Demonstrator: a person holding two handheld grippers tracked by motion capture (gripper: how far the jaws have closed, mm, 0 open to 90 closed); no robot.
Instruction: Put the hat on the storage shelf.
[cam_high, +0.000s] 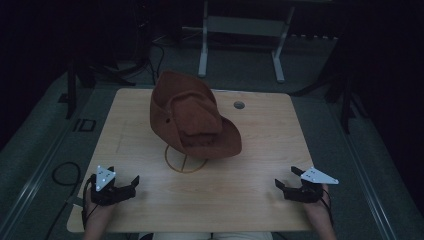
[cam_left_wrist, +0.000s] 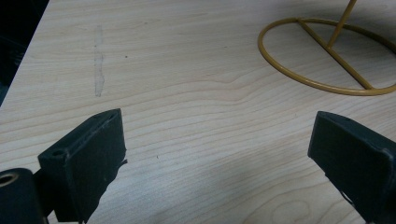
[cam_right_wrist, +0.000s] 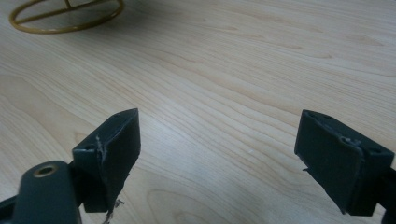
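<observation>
Grippers first: your left gripper (cam_high: 131, 182) rests near the front edge of the surface (cam_high: 260, 145) at about 7 o'clock from the hat, jaws spread wide with nothing between them. In the left gripper view (cam_left_wrist: 217, 149) only bare wood shows between the jaws. Your right gripper (cam_high: 287, 180) sits at about 4 o'clock from the hat, jaws likewise apart and holding nothing; the right gripper view (cam_right_wrist: 217, 144) shows the same bare wood grain.

The hat (cam_high: 192, 117) is a brown brimmed one, perched tilted on a thin yellow wire stand (cam_high: 184, 162) near the middle of the surface, well apart from both grippers. The stand's ring base (cam_left_wrist: 327, 60) lies flat at 1 o'clock from your left gripper.

Expect the hat to be light and soft, probably felt: the crown is already dented and the brim curls, so it should flex rather than break. A hard pinch on the crown would likely crush it. Take the brim instead, ideally at two opposite edges, at about 8 o'clock and 4 o'clock on the hat, one gripper each. The stand looks light too and could tip or drag along if you pull sideways, so lift straight up.
</observation>
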